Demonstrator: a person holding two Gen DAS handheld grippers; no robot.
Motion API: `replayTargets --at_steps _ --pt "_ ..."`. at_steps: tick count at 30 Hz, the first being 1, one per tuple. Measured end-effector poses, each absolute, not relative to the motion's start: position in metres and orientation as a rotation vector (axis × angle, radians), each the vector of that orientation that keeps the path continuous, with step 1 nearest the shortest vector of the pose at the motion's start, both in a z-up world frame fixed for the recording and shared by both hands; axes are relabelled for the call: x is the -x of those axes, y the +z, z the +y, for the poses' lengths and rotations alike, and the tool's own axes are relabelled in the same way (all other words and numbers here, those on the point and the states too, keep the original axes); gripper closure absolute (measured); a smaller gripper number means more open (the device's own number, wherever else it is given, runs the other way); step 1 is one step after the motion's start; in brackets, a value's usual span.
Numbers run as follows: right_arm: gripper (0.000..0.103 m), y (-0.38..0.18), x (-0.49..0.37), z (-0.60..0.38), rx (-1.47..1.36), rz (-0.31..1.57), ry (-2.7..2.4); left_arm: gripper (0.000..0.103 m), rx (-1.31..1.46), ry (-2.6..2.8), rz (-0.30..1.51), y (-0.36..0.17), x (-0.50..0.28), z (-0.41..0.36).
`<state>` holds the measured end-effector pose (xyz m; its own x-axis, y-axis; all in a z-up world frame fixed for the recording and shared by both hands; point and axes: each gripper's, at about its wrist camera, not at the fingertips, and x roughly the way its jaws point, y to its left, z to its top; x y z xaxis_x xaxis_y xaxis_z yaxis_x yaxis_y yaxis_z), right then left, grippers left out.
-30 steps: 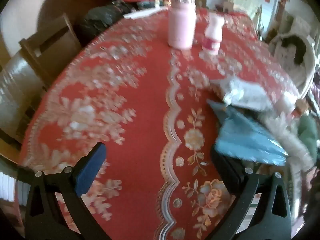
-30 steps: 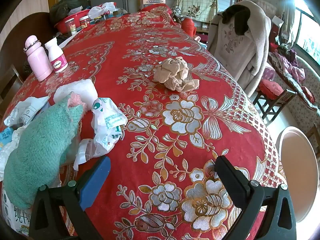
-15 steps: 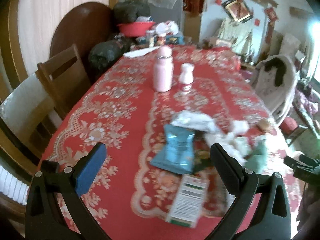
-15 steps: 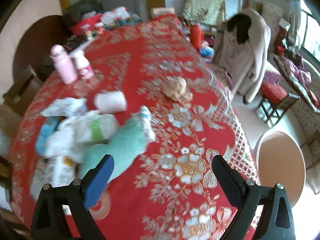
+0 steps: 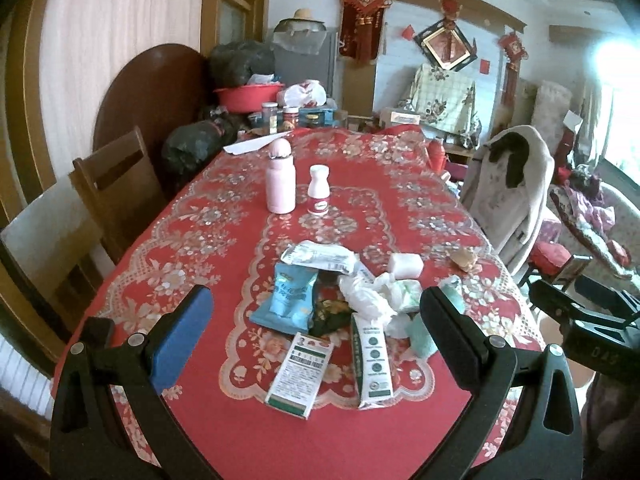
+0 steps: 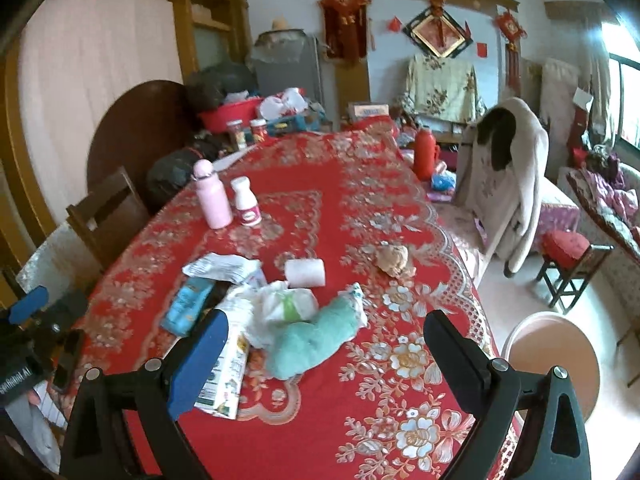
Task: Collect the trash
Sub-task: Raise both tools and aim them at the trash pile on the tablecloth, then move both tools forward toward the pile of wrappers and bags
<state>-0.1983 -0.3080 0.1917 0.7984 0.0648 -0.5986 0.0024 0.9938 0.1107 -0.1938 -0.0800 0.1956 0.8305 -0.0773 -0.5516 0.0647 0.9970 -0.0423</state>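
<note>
Both my left gripper (image 5: 314,330) and right gripper (image 6: 326,354) hang spread and empty above the counter (image 5: 200,236), so collecting looks barely begun: the trash pile (image 5: 340,300) sits heaped mid-frame, the brown wad (image 6: 394,260) apart at right.

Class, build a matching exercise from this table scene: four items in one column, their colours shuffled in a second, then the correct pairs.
Column one:
1. tall capped bottle
2. crinkled snack bag
3. fluffy towel
4. crumpled paper ball

Column two:
A. tan
B. pink
C. mint green
D. blue

Pairs: 1-B, 2-D, 3-C, 4-A.
</note>
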Motion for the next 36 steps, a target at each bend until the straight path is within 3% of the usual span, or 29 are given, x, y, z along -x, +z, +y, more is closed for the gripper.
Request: replayTargets --at_steps 36 --pt "0.005 0.197 0.208 -0.292 -0.056 0.6 0.019 0.0 0.04 -0.06 0.627 0.187 0.196 -0.092"
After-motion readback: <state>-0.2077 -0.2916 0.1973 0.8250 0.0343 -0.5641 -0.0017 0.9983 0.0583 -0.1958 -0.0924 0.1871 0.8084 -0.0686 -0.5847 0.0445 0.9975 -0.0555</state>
